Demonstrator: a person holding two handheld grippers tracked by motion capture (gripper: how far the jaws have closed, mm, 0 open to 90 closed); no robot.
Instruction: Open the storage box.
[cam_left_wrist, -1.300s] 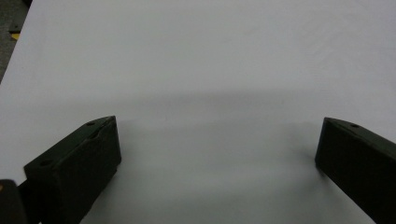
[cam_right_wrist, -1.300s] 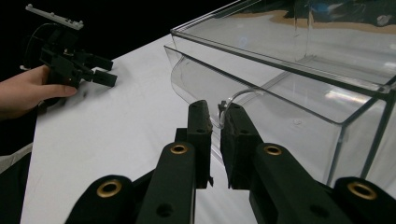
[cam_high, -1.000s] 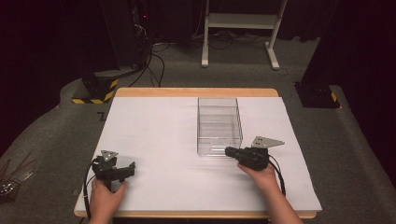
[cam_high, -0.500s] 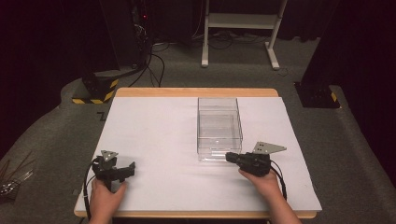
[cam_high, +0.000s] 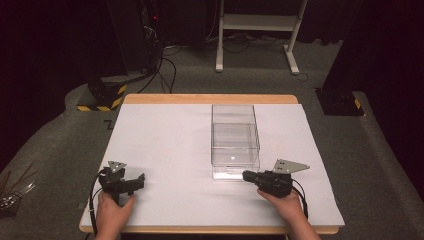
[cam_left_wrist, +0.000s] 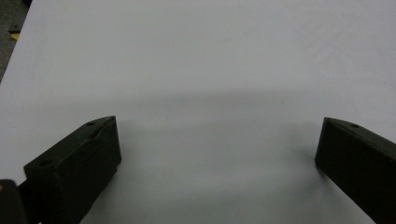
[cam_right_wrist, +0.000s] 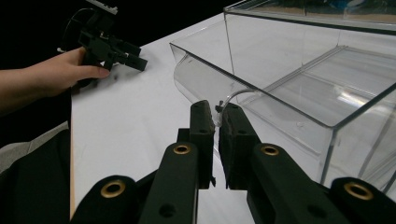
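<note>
Right gripper view gives us the closest look at the clear plastic box (cam_right_wrist: 299, 88): its front panel, a thin transparent flap with a curved edge, runs down between the two black jaws of the right gripper (cam_right_wrist: 217, 122), and the pads are nearly together on it, so we read the jaws as clamped on that panel. In the high view we see the clear plastic box (cam_high: 235, 140) standing upright on the white sheet (cam_high: 165, 140), a little right of the table's middle, its long side running away from us and its near end just beside the right gripper (cam_high: 248, 175). The right hand (cam_high: 285, 202) holds that gripper low and roughly level, jaws pointing left toward the near end of the box

Further out, the left gripper (cam_high: 131, 181) sits near the front left of the sheet, well apart from the box, gripped by the left hand (cam_high: 114, 216). Its own view shows the jaws spread wide over bare white sheet (cam_left_wrist: 210, 70) — nothing between them. Beyond the sheet we see the wooden table edge (cam_high: 210, 98) and a dark carpeted floor (cam_high: 380, 165) with cables (cam_high: 165, 67) at the back
</note>
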